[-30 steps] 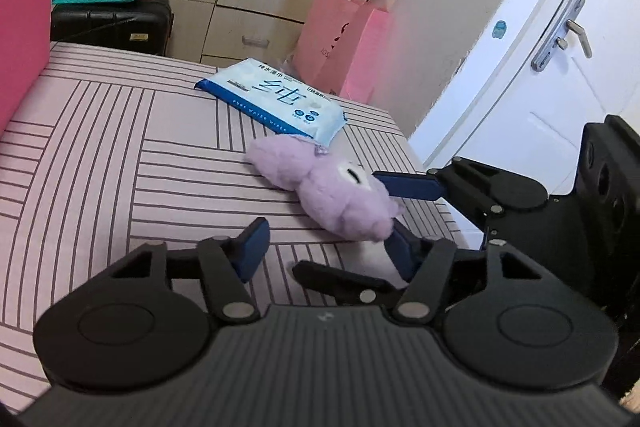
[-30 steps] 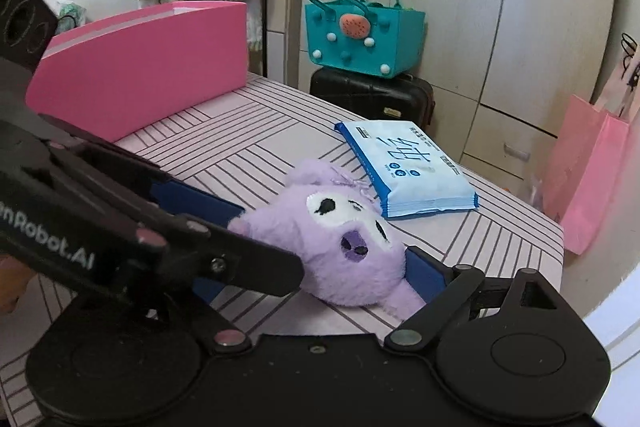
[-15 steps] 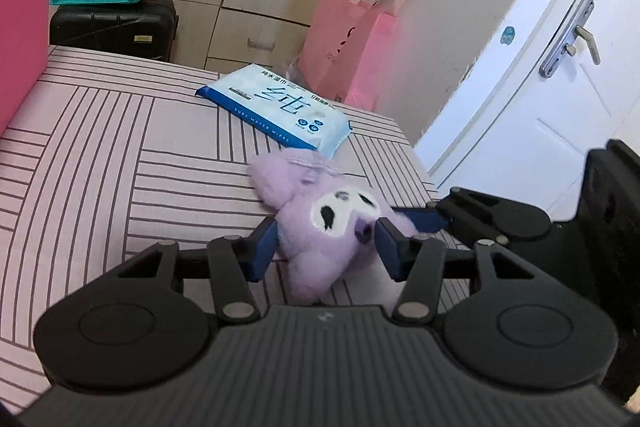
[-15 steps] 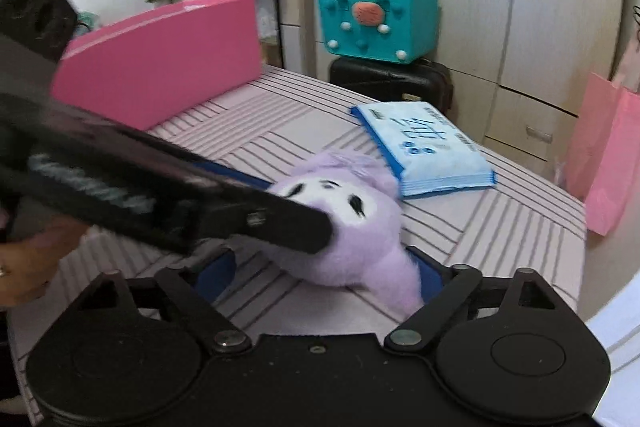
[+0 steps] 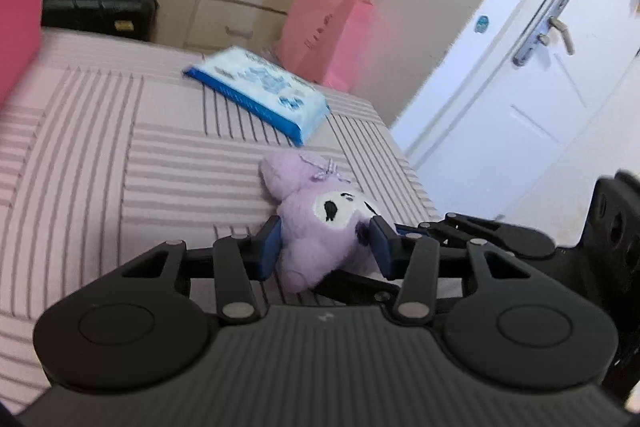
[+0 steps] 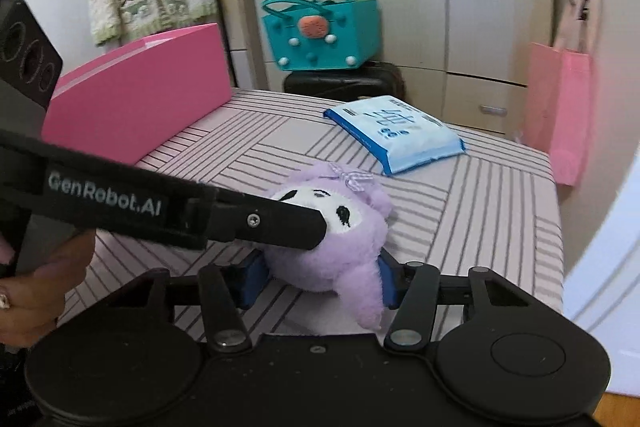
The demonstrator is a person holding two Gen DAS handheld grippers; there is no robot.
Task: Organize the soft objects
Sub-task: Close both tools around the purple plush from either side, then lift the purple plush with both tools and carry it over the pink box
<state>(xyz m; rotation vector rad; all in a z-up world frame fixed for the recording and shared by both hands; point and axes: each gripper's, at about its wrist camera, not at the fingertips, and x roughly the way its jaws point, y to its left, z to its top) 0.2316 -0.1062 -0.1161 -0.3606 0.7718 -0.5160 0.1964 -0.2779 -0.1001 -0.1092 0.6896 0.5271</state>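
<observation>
A purple plush toy (image 5: 316, 227) with a white face lies near the right edge of the pink striped table (image 5: 100, 147). My left gripper (image 5: 326, 247) has its jaws closing, and both blue pads press the toy's sides. In the right wrist view the plush toy (image 6: 344, 247) sits between the blue pads of my right gripper (image 6: 319, 281), whose jaws are closing and touch it on both sides. The left gripper's black finger (image 6: 260, 223) crosses in from the left over the toy's face. A blue pack of wet wipes (image 6: 396, 135) lies farther back on the table.
A pink box (image 6: 140, 107) stands at the table's back left. Behind the table are a teal bag (image 6: 320, 35) on a black suitcase (image 6: 344, 83) and a pink paper bag (image 6: 558, 107). A white door (image 5: 540, 87) is beyond the table's right edge. A hand (image 6: 36, 287) holds the left gripper.
The left gripper came around the plush toy and narrowed onto it. The right gripper's jaws drew in onto the toy. The toy turned so its face points up.
</observation>
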